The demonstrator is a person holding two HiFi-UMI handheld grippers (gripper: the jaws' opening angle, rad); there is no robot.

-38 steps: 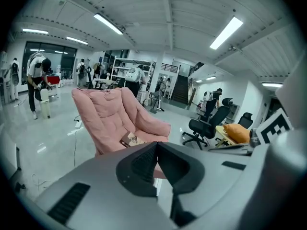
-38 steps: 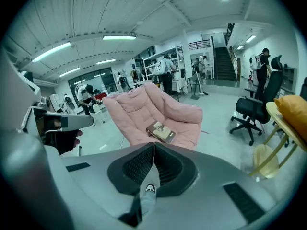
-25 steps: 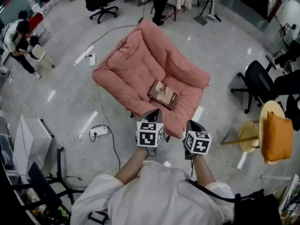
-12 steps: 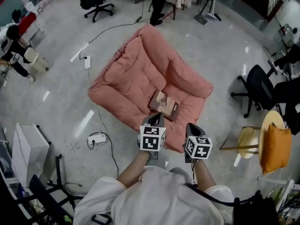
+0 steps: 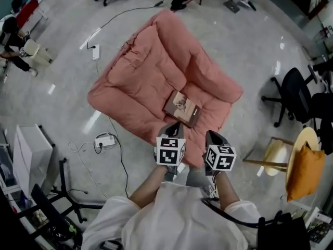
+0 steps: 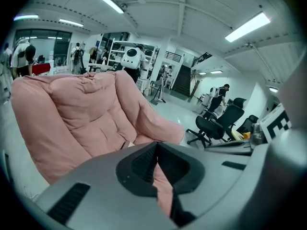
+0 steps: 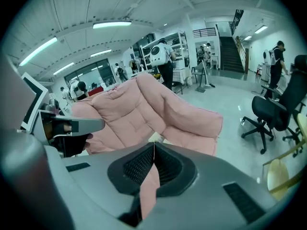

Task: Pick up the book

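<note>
A brown book (image 5: 182,107) lies flat on the seat of a pink cushioned lounge chair (image 5: 145,72), near its front right. My left gripper (image 5: 174,125) hangs just short of the chair's front edge, below the book, its jaws shut and empty. My right gripper (image 5: 211,135) is beside it to the right, also shut with nothing in it. In the left gripper view the tips (image 6: 156,146) meet before the chair (image 6: 72,114), and a corner of the book (image 6: 125,144) peeks over them. The right gripper view shows the closed tips (image 7: 153,145) under the book's edge (image 7: 154,138).
A power strip (image 5: 105,140) and cables lie on the floor left of the chair. A yellow stool (image 5: 276,155) and an orange cushion (image 5: 300,172) stand to the right, with a black office chair (image 5: 294,92) behind them. A white box (image 5: 31,155) sits at left.
Both grippers have advanced toward the chair and sunk a little, still side by side and shut. The chair and book now sit closer in the head view.
</note>
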